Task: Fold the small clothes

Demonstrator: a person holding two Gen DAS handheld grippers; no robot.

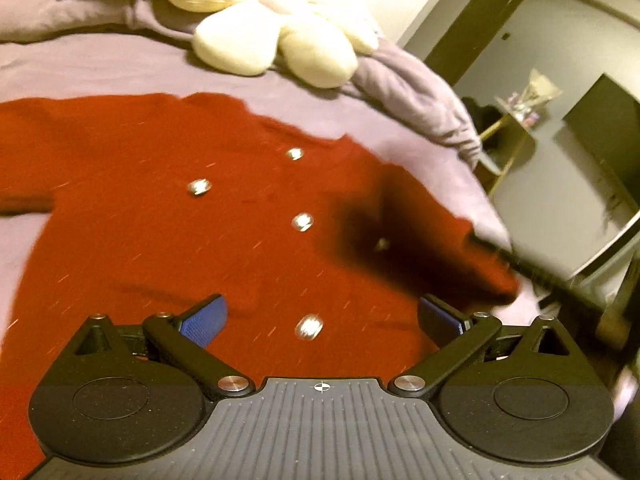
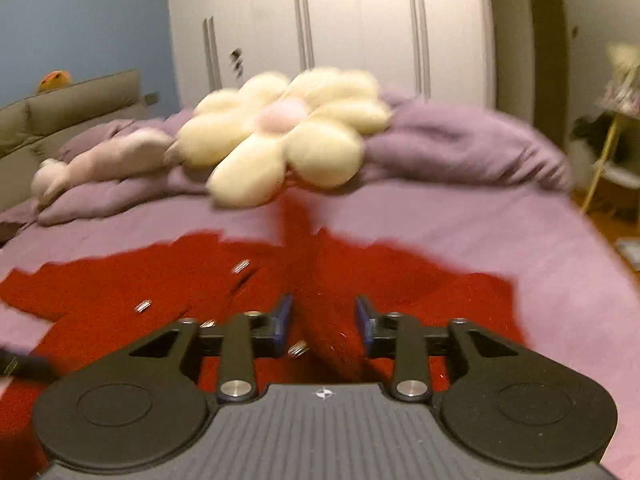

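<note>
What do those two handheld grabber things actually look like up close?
Both look alike: the left gripper and right gripper have a ribbed dark-grey body with a small crosshair mark, two round black discs, black link arms on silver pins, and blue textured pads.

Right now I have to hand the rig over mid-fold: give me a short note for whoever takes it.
Left claw: open, nothing between its pads, hovering over the red cardigan near its lowest button.
Right claw: partly open, with a raised ridge of the cardigan's red fabric between the pads; the blur hides whether they press on it.
The cardigan lies button side up on the purple bedspread, mostly spread flat. The flower cushion sits beyond it.
Done: garment laid out; no finished fold shows.
Left: bring the sides and sleeves in, then fold it down, probably starting from the ridge at the right claw.
</note>
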